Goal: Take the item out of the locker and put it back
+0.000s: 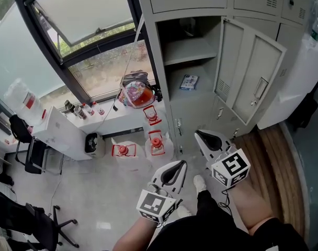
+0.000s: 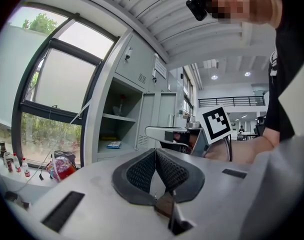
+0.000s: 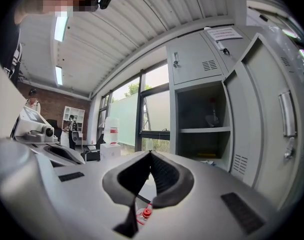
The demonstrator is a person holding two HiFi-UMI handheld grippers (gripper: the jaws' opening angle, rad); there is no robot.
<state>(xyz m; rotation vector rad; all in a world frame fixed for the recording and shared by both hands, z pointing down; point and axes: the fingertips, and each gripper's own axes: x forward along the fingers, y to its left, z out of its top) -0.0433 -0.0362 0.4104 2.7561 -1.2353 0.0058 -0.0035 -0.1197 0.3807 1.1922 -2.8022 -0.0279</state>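
There are two tools, both with jaws pressed together and nothing between them. The left tool (image 1: 179,166) and the right tool (image 1: 202,136) hang side by side above the floor, in front of the one open locker (image 1: 169,95), whose single door (image 1: 250,72) swings out to the right. Inside are two shelves. One small blue and white packet (image 1: 189,82) lies on the lower shelf (image 1: 195,101), well apart from both tools. Left of the locker, three red-capped jugs (image 1: 122,150) stand on the floor below one colourful bag (image 1: 137,92).
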